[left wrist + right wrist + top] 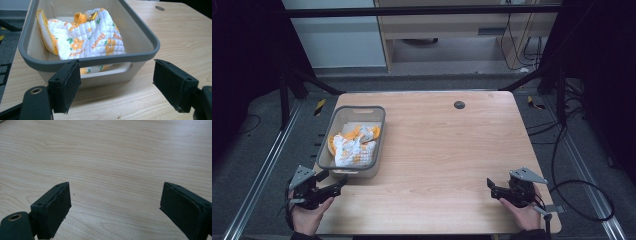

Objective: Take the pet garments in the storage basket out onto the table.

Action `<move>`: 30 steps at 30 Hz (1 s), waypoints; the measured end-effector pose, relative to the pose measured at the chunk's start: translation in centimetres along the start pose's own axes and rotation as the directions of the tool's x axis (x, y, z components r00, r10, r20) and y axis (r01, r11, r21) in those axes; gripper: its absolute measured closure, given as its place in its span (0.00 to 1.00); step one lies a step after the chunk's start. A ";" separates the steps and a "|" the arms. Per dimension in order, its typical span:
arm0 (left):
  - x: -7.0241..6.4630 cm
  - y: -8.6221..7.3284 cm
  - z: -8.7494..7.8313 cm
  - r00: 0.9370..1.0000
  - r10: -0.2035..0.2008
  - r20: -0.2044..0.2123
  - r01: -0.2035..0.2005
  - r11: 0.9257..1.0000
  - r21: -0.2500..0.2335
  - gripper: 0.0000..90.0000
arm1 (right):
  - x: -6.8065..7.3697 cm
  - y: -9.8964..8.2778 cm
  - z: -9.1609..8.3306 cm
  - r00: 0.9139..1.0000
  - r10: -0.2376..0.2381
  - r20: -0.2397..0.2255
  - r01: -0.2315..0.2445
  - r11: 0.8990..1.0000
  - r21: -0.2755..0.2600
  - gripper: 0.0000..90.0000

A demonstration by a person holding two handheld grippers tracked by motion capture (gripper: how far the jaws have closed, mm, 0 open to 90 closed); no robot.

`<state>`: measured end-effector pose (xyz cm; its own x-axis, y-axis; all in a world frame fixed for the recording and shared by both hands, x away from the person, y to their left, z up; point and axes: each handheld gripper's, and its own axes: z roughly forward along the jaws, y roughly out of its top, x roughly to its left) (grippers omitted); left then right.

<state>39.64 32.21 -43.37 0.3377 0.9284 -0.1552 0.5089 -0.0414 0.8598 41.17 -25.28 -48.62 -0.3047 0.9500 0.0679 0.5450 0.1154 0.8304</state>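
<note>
Left gripper (pixel 343 181): near table's (pixel 447 150) left front corner, jaws spread wide, empty, just short of bin. Grey-rimmed plastic bin (pixel 140 32): left side of table, holding crumpled white quilted cloth (pixel 100 37), orange trim, flower print, "flower" legible repeatedly. Right gripper (pixel 488 186): front right, jaws apart over bare wood.

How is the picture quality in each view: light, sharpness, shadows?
High view: soft and low in detail, table evenly lit, surroundings dark. Left gripper view: basket and quilted cloth sharp, jaws slightly soft. Right gripper view: wood grain clear, faint shadow under the jaws.
</note>
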 end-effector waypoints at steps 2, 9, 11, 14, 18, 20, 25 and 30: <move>-0.1 0.2 -0.1 1.000 -0.001 0.002 0.001 1.000 -0.001 0.24 | 0.0 0.0 0.0 1.000 0.001 0.001 -0.001 1.000 -0.003 0.11; -0.6 0.6 -0.3 1.000 0.011 0.005 -0.011 1.000 -0.006 0.24 | 0.1 -0.1 0.1 1.000 -0.011 0.000 0.011 1.000 0.001 0.11; -0.7 0.8 -0.4 1.000 0.013 0.009 -0.013 1.000 -0.005 0.24 | 0.1 -0.1 0.1 1.000 -0.014 0.000 0.014 1.000 -0.001 0.11; -0.8 1.2 -0.3 1.000 0.013 0.021 -0.013 1.000 -0.007 0.24 | 0.1 -0.1 0.1 1.000 -0.013 0.003 0.013 1.000 -0.001 0.11; -1.1 1.6 -0.3 0.999 0.019 0.027 -0.019 1.000 -0.011 0.24 | -0.1 -0.2 0.0 1.000 -0.002 0.009 0.002 1.000 -0.006 0.11; -1.2 1.9 -0.3 0.999 0.023 0.028 -0.022 1.000 -0.014 0.24 | -0.2 -0.2 0.0 1.000 -0.003 0.013 0.003 1.000 -0.007 0.11; -1.3 2.9 -0.6 0.999 0.036 0.029 -0.035 0.999 -0.029 0.24 | -0.2 -0.2 0.0 1.000 0.000 0.014 0.000 1.000 -0.009 0.11; -1.3 3.6 -0.5 0.999 0.043 0.030 -0.042 0.999 -0.032 0.24 | -0.2 -0.2 0.0 1.000 0.003 0.022 -0.002 1.000 -0.012 0.11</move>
<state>40.62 31.10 -39.84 0.3831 0.9142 -0.1325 0.4686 -0.0687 0.8807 41.15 -25.53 -48.81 -0.2864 0.9564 0.0581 0.5362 0.1098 0.8369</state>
